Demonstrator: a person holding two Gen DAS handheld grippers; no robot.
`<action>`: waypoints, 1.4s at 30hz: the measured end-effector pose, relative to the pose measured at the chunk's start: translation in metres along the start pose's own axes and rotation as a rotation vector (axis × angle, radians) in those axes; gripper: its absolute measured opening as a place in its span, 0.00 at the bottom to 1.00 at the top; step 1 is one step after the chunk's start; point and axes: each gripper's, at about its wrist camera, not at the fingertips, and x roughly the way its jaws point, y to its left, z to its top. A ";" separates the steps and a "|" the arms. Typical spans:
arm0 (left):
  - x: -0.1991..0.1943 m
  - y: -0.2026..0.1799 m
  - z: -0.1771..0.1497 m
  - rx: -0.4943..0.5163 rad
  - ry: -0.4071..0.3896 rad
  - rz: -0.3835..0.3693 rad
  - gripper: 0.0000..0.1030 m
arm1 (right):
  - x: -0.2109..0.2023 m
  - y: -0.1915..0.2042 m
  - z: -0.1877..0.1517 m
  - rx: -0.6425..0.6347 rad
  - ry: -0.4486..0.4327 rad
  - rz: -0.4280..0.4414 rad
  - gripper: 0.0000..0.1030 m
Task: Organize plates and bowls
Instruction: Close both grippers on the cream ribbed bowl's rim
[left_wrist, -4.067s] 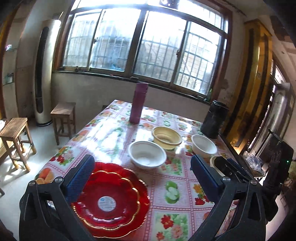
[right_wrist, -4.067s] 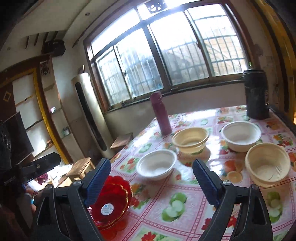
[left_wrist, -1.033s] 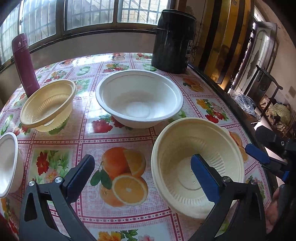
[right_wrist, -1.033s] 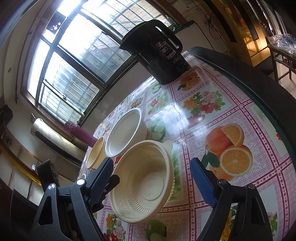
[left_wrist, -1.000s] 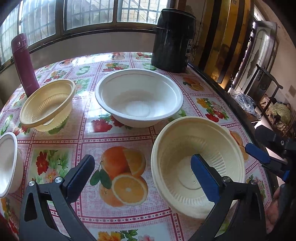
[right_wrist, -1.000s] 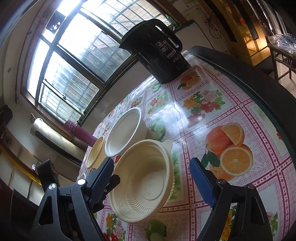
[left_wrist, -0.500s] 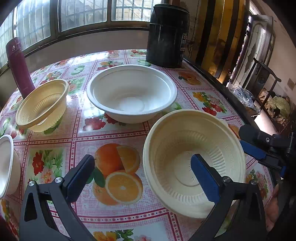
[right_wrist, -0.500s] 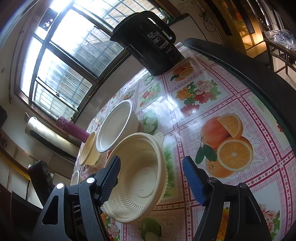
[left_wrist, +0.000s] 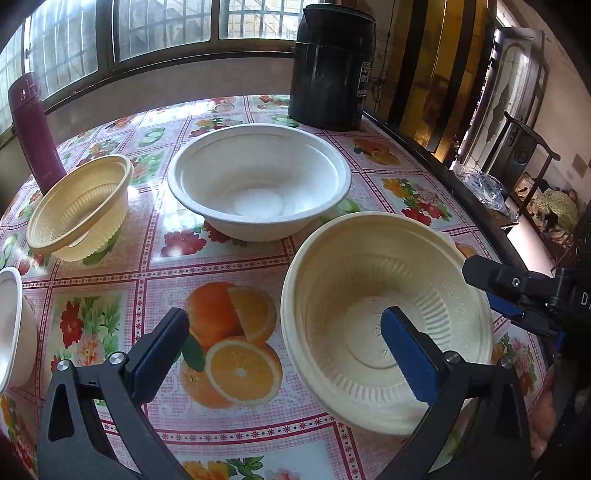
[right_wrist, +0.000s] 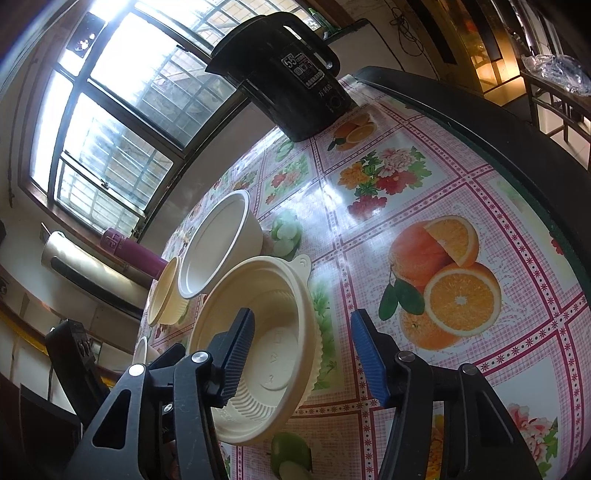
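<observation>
A cream ribbed bowl (left_wrist: 373, 295) stands on the fruit-print tablecloth; it also shows in the right wrist view (right_wrist: 266, 332). My left gripper (left_wrist: 284, 347) is open, its right finger over the bowl's inside and its left finger outside the near rim. My right gripper (right_wrist: 303, 350) is open and straddles the bowl's rim, left finger inside, right finger outside. A white bowl (left_wrist: 258, 184) stands behind, a yellow bowl (left_wrist: 81, 206) tilts at left, and another white bowl (left_wrist: 11, 325) sits at the left edge.
A black kettle (left_wrist: 330, 66) stands at the table's far right corner. A maroon flask (left_wrist: 35, 133) stands at far left. The table's dark right edge (right_wrist: 517, 140) runs close to the cream bowl. A chair and bags lie beyond it.
Both grippers have moved in on the cream bowl. The right gripper's fingers now straddle its rim and have narrowed a little. The bowls have not moved.
</observation>
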 end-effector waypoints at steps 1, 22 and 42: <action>0.000 0.000 0.000 0.001 0.000 0.001 1.00 | 0.000 0.000 0.000 0.001 -0.001 -0.001 0.55; 0.002 -0.001 0.000 0.005 0.002 -0.005 1.00 | 0.003 0.000 -0.001 -0.003 0.015 -0.014 0.47; 0.008 -0.002 -0.001 0.016 0.004 -0.016 0.86 | 0.004 0.001 -0.001 -0.010 0.014 -0.023 0.39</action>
